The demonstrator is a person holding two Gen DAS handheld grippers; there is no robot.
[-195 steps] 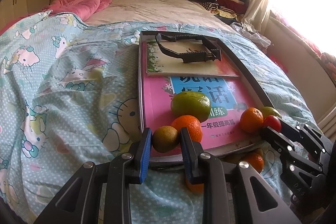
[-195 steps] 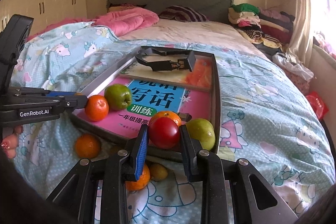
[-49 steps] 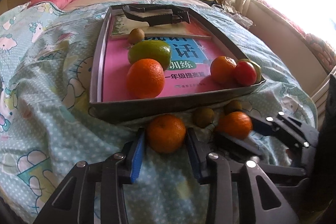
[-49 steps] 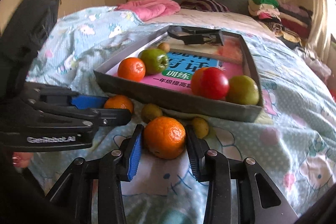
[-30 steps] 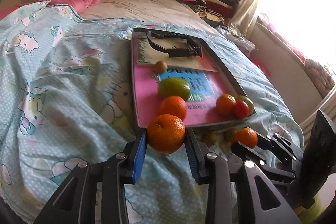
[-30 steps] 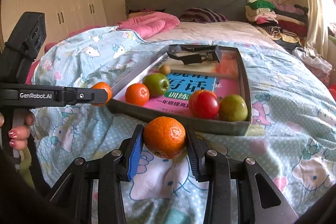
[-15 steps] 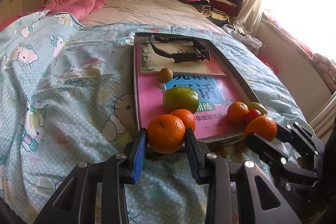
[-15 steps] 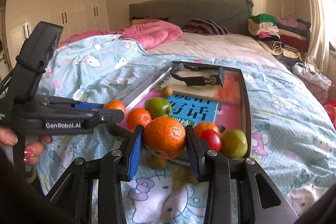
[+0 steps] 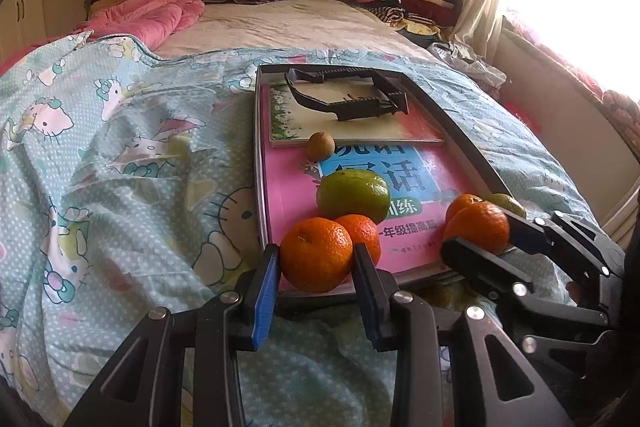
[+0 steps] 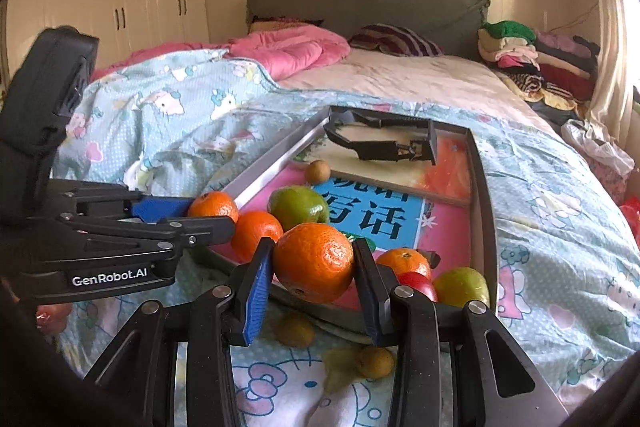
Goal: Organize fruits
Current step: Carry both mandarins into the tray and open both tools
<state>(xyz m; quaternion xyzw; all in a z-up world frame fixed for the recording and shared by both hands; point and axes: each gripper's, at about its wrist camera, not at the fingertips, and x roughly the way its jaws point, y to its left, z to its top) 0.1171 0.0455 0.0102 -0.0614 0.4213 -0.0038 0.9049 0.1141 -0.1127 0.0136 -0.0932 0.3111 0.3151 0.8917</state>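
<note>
Left wrist view: left gripper (image 9: 316, 259) with jaws pinched on an orange (image 9: 316, 254), held over the near edge of the tray (image 9: 472, 147) on the bed (image 9: 120, 167). Just behind, a second orange (image 9: 366, 229) and a green fruit (image 9: 353, 195) on the pink book (image 9: 288, 195). At right, right gripper (image 9: 478, 233) clamped on another orange (image 9: 476, 229).

Right wrist view: right gripper (image 10: 314, 263) with jaws closed around its orange (image 10: 313, 261), above the tray's (image 10: 484, 211) near rim. Left gripper (image 10: 214, 213) at left, gripping its orange (image 10: 213, 205). Two small brown fruits (image 10: 296, 330) on the bedcover below.
</note>
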